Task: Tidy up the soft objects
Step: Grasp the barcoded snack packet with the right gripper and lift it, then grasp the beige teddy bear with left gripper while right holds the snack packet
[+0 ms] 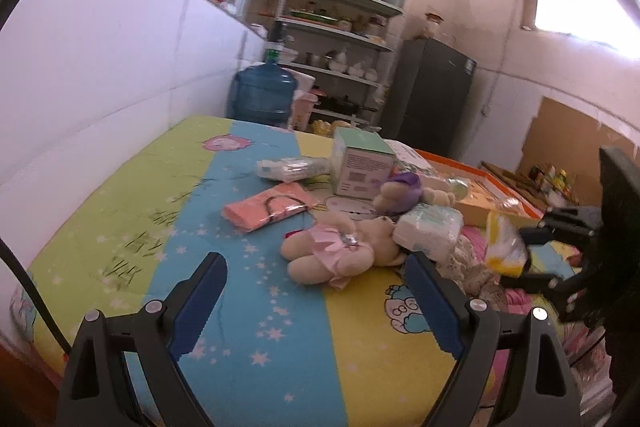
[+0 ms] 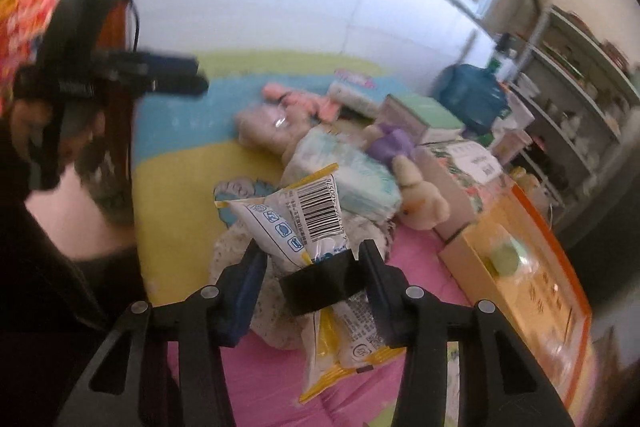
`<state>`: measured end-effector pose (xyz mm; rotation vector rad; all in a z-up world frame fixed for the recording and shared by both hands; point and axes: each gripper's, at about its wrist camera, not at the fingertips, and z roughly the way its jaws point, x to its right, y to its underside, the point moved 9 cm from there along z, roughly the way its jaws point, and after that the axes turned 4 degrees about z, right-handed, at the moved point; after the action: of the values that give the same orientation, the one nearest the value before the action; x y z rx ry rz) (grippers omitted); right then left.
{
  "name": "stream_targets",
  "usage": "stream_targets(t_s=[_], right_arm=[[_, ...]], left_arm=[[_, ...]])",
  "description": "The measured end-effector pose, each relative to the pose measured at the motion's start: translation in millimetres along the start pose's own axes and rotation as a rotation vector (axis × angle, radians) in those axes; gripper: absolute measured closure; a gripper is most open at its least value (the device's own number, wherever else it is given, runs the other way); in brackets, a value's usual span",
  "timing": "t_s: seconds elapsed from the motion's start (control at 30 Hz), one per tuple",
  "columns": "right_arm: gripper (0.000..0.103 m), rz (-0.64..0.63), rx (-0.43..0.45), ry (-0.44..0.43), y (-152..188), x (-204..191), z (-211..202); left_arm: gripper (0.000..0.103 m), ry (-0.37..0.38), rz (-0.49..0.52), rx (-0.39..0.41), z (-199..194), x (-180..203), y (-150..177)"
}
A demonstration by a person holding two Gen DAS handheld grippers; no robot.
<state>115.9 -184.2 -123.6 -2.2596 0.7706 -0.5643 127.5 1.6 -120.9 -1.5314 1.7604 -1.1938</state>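
My right gripper [image 2: 311, 246] is shut on a white and yellow plastic packet [image 2: 296, 215] with a barcode, held up over the bed. In the left wrist view that packet [image 1: 505, 247] hangs at the right, between the right gripper's [image 1: 516, 257] fingers. My left gripper [image 1: 314, 259] stands open and empty just in front of a beige bear in a pink dress [image 1: 340, 255] lying on the sheet. Behind the bear lie a diaper pack [image 1: 430, 231], a plush in purple [image 1: 400, 191] and a pink pouch [image 1: 268, 207]. A patterned cloth [image 2: 240, 251] lies under the packet.
A green and white box [image 1: 362, 163] and a wrapped pack [image 1: 292, 169] sit further back on the bed [image 1: 248, 307]. An orange-rimmed box [image 2: 520, 267] lies at the right. Beyond the bed stand a blue water bottle [image 1: 262, 93], shelves [image 1: 340, 39] and a dark fridge [image 1: 428, 99].
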Motion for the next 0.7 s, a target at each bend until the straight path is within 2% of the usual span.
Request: stream_targets(t_s=[0.07, 0.13, 0.3, 0.4, 0.5, 0.57, 0.6, 0.7], right_arm=[[0.054, 0.074, 0.061, 0.036, -2, 6, -14], [0.054, 0.151, 0.133, 0.077, -7, 6, -30], [0.054, 0.354, 0.273, 0.148, -17, -1, -68], [0.054, 0.446, 0.302, 0.132, -19, -11, -77], [0.054, 0.477, 0.313, 0.105, -20, -24, -77], [0.054, 0.489, 0.314, 0.085, -21, -33, -76], [0.054, 0.494, 0.315, 0.07, -21, -37, -74], [0.054, 0.498, 0.306, 0.028, -25, -46, -63]], left_arm=[[0.012, 0.041, 0.037, -0.035, 10, 7, 0], [0.013, 0.104, 0.096, -0.104, 28, 16, 0], [0.017, 0.132, 0.282, -0.152, 48, 27, -2], [0.017, 0.157, 0.411, -0.175, 57, 37, 1], [0.018, 0.139, 0.536, -0.219, 71, 44, 9], [0.026, 0.137, 0.567, -0.264, 80, 46, 16], [0.026, 0.136, 0.573, -0.275, 83, 45, 18], [0.034, 0.115, 0.575, -0.269, 84, 45, 19]])
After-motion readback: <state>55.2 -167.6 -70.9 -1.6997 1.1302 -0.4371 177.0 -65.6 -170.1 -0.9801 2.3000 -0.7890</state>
